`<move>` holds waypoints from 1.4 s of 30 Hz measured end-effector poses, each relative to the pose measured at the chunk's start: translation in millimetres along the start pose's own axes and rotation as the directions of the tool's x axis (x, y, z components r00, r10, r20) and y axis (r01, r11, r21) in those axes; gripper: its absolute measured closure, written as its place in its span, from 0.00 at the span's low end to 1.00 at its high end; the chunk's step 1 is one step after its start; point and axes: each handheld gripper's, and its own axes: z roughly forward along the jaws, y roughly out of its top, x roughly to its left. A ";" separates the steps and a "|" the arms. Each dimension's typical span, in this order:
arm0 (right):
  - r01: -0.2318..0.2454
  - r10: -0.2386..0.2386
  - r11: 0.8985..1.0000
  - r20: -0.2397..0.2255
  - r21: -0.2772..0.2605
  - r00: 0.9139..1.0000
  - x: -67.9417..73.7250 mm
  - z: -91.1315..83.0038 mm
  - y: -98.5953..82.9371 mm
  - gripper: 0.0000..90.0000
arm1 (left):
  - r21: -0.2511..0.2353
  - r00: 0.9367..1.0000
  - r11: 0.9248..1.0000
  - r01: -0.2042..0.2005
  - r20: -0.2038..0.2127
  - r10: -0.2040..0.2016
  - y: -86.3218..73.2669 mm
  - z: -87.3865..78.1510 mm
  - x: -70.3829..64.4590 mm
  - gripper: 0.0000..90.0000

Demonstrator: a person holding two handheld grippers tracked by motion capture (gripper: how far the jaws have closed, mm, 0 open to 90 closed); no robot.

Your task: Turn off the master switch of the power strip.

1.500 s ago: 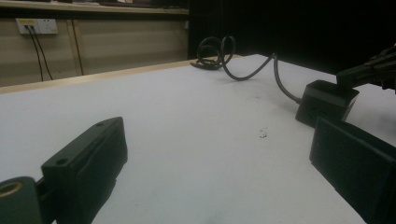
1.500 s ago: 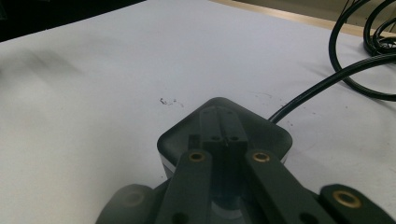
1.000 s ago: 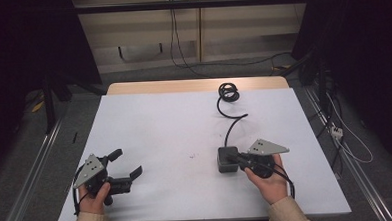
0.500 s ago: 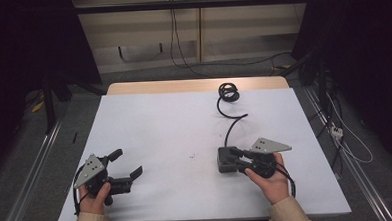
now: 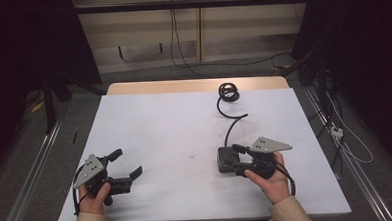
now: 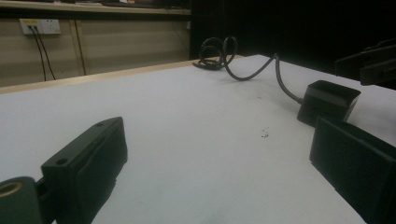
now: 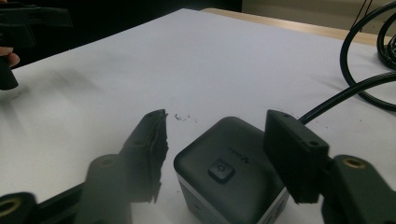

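While both claws gape, right claw straddles a dark rounded power cube, button on top.

Open left tongs low over white table, black cube and coiled cable beyond.

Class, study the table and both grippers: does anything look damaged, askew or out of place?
One thing: on the right gripper, the left-hand jaw's pad looks torn and ragged along its inner edge. The black power cube sits upright between the open jaws, its cable loosely coiled.
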 end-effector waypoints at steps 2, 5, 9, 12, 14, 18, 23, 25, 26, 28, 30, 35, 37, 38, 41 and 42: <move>0.000 0.000 1.000 0.001 -0.007 1.000 0.4 -0.4 0.4 0.39 | -0.002 1.000 1.000 0.001 0.000 -0.001 0.0 0.2 0.0 0.04; -0.002 0.002 1.000 -0.006 -0.011 1.000 1.3 -1.4 1.0 0.36 | 0.000 1.000 1.000 -0.001 0.001 0.001 0.0 0.5 -0.1 0.04; 0.001 -0.001 1.000 -0.013 -0.007 1.000 1.5 -2.1 0.8 0.33 | 0.000 1.000 1.000 0.000 0.002 0.000 0.0 0.9 -0.2 0.04; 0.001 -0.001 1.000 -0.019 -0.007 1.000 1.4 -3.1 0.7 0.29 | 0.003 1.000 1.000 -0.002 0.001 0.002 -0.1 0.8 0.1 0.04; 0.002 -0.002 1.000 -0.020 -0.007 1.000 0.7 -4.0 0.5 0.26 | 0.001 1.000 1.000 -0.002 0.001 0.002 0.0 0.8 0.2 0.04; -0.001 0.001 1.000 -0.021 0.000 1.000 -1.1 -5.8 -1.0 0.22 | 0.001 1.000 1.000 -0.001 0.001 0.001 0.0 0.7 0.3 0.04; 0.008 -0.008 1.000 -0.012 0.006 1.000 -3.3 -8.7 -3.2 0.18 | 0.001 1.000 1.000 -0.001 0.002 0.001 0.0 0.7 0.6 0.04; 0.004 -0.004 1.000 -0.014 0.010 1.000 -4.5 -10.5 -4.1 0.17 | -0.001 1.000 1.000 0.003 0.001 -0.003 0.0 0.6 0.7 0.04; 0.005 -0.004 1.000 -0.011 0.007 1.000 -5.2 -11.2 -4.6 0.17 | 0.000 1.000 1.000 0.000 0.001 0.000 0.0 0.7 0.9 0.04; 0.001 -0.001 1.000 -0.010 0.009 1.000 -6.7 -12.8 -5.7 0.16 | 0.000 1.000 1.000 -0.001 0.001 0.001 0.0 0.8 1.0 0.04; 0.002 -0.002 1.000 -0.010 0.009 1.000 -7.7 -13.9 -6.9 0.15 | 0.001 1.000 1.000 -0.001 0.001 0.001 0.0 0.9 0.9 0.04; 0.006 -0.006 1.000 -0.015 0.018 1.000 -9.3 -17.4 -10.4 0.14 | -0.002 1.000 1.000 0.002 0.001 -0.002 0.1 0.8 0.8 0.04; 0.007 -0.007 1.000 -0.009 0.017 1.000 -10.2 -19.3 -12.0 0.13 | -0.002 1.000 1.000 0.002 0.000 -0.002 0.1 0.6 0.9 0.04; 0.005 -0.005 1.000 -0.007 0.017 1.000 -11.0 -20.4 -13.0 0.13 | -0.002 1.000 1.000 0.002 0.000 -0.002 0.0 0.6 0.9 0.04; -0.007 0.007 1.000 -0.004 0.013 1.000 -14.6 -23.8 -16.7 0.12 | -0.002 1.000 1.000 0.000 0.002 0.000 0.0 1.0 1.1 0.04; -0.009 0.009 1.000 -0.005 0.010 1.000 -15.8 -24.8 -17.9 0.12 | 0.000 1.000 1.000 0.001 0.002 -0.001 -0.1 1.2 1.1 0.04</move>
